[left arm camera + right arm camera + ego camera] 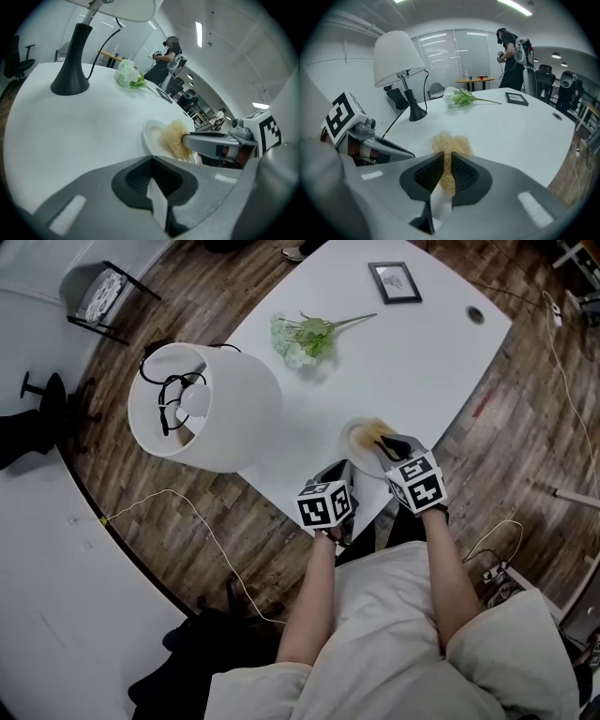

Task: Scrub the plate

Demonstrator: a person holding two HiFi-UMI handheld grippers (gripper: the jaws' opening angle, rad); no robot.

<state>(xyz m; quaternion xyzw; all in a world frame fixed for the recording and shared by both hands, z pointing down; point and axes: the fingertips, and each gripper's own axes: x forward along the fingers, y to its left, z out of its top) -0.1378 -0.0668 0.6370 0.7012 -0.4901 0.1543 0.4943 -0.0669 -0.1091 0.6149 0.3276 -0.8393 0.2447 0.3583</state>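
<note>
Plate (354, 439) (151, 133), small and pale, on the white table (403, 352), close to the table edge at 6 o'clock in the head view. On its face a tan fibrous scrubber (380, 435) (174, 138) (450, 143), touching the plate and pinched between the closed jaws of the right gripper (389, 444) (446, 157). Left gripper (339, 474) (152, 161) at 7 o'clock of the plate, just beside the rim, jaws together with nothing between them. White-shaded lamp (216, 409) at 9 o'clock of the plate, flower sprig (305, 338) at 11 o'clock, dark picture frame (395, 282) well apart at 12 o'clock.
</note>
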